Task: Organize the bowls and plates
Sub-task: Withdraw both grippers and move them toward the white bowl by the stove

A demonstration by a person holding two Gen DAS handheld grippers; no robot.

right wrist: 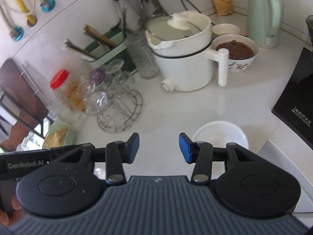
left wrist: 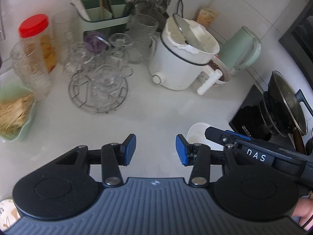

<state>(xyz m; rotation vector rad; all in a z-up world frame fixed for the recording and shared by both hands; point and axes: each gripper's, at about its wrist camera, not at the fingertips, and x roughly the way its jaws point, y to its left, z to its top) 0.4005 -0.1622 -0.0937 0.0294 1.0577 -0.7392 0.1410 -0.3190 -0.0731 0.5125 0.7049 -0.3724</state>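
A plain white bowl (right wrist: 220,135) sits on the white counter just right of my right gripper (right wrist: 158,148), whose blue pads stand apart with nothing between them. In the left wrist view the same white bowl (left wrist: 197,135) shows behind the right finger of my left gripper (left wrist: 156,149), which is also open and holds nothing. A patterned bowl (right wrist: 237,52) filled with something brown stands behind the white electric pot (right wrist: 182,58), and a small white bowl (right wrist: 226,29) lies beyond it. The right gripper's body (left wrist: 254,152) crosses the lower right of the left wrist view.
Clear glasses on a wire rack (left wrist: 97,90), a red-lidded jar (left wrist: 37,39), a green dish of yellowish strips (left wrist: 13,113), a utensil holder (left wrist: 103,13), a pale green kettle (right wrist: 264,13), a black cooktop (right wrist: 297,90) and a dark pan with lid (left wrist: 283,105) crowd the counter.
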